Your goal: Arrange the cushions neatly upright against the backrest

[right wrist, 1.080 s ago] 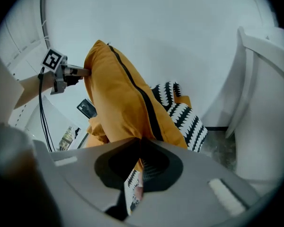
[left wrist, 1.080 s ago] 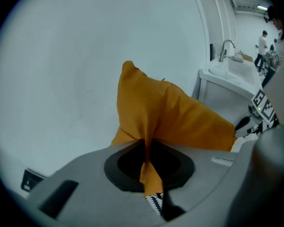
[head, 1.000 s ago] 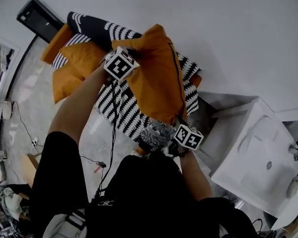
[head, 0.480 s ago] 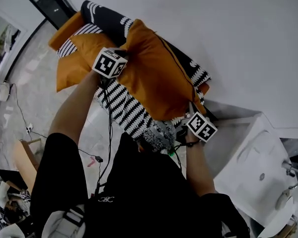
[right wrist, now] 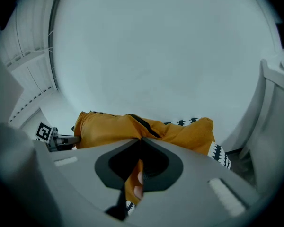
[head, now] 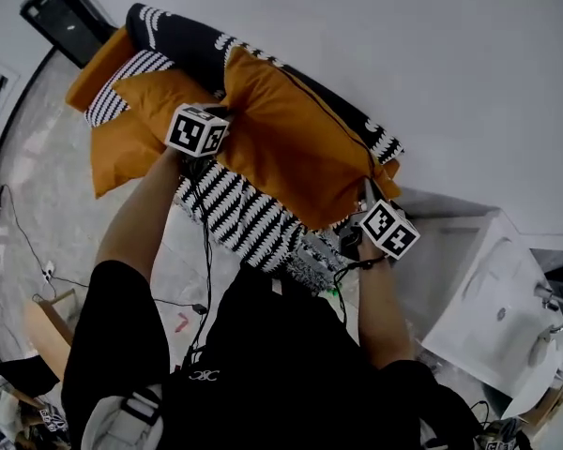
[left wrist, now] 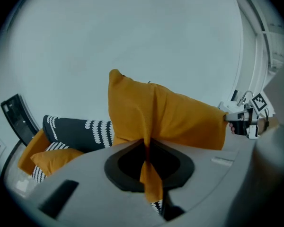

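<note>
A large orange cushion [head: 296, 148] is stretched between both grippers above a black-and-white striped sofa [head: 244, 216], close to the white wall. My left gripper [head: 223, 115] is shut on the cushion's left corner; in the left gripper view orange fabric [left wrist: 165, 117] is pinched between the jaws of the left gripper [left wrist: 146, 143]. My right gripper [head: 368, 193] is shut on the opposite corner, and in the right gripper view the cushion [right wrist: 132, 126] runs from the right gripper [right wrist: 141, 141] across to the left one. A second orange cushion [head: 131, 129] and a black patterned cushion [head: 183, 40] lie at the sofa's left end.
A black box [head: 61, 26] stands on the floor at the far left of the sofa. A white basin unit [head: 507, 298] sits to the right. Cables [head: 38, 270] trail on the floor at the left. Another orange corner [head: 387, 172] shows at the sofa's right end.
The held cushion has swung from hanging steeply to lying stretched along the backrest. The left gripper moved left and lower; the right gripper rose.
</note>
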Available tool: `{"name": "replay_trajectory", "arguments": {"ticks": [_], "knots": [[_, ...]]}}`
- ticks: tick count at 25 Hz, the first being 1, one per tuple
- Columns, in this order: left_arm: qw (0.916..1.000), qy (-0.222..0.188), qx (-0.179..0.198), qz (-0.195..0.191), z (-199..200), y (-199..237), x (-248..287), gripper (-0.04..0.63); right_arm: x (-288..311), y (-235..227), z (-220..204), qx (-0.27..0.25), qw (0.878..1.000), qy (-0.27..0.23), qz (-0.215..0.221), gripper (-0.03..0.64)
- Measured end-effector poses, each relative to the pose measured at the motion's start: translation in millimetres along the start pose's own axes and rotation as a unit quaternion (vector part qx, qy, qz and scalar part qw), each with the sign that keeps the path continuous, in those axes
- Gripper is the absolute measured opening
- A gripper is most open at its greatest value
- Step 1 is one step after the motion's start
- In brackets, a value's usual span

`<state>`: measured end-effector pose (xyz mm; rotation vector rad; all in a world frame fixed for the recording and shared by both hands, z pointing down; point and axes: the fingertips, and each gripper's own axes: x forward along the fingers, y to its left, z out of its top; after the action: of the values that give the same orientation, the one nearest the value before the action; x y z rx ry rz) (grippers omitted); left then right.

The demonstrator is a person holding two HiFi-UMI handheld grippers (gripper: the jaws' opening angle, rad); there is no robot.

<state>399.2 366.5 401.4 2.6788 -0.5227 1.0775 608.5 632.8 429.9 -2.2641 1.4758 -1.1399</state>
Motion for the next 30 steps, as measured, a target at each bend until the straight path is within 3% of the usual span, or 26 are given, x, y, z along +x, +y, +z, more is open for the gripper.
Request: {"name": "replay_trajectory", "arguments": {"ticks": [8,18,30], "knots": [[0.9977,0.019,-0.014,-0.063,-29,55,41,0.028,51,25,6,-0.021,0.999,-0.015,-0.047,0.020],[0.9914,0.043,-0.034,-0.119,-45,83,108,0.028,98,24,19,-0.027,0.996,-0.015,-0.087,0.020],[0.9867,0.082,-0.052,-0.130,-49,112,183,0.028,162,7,36,-0.037,0.992,0.013,-0.123,0.020]]}}
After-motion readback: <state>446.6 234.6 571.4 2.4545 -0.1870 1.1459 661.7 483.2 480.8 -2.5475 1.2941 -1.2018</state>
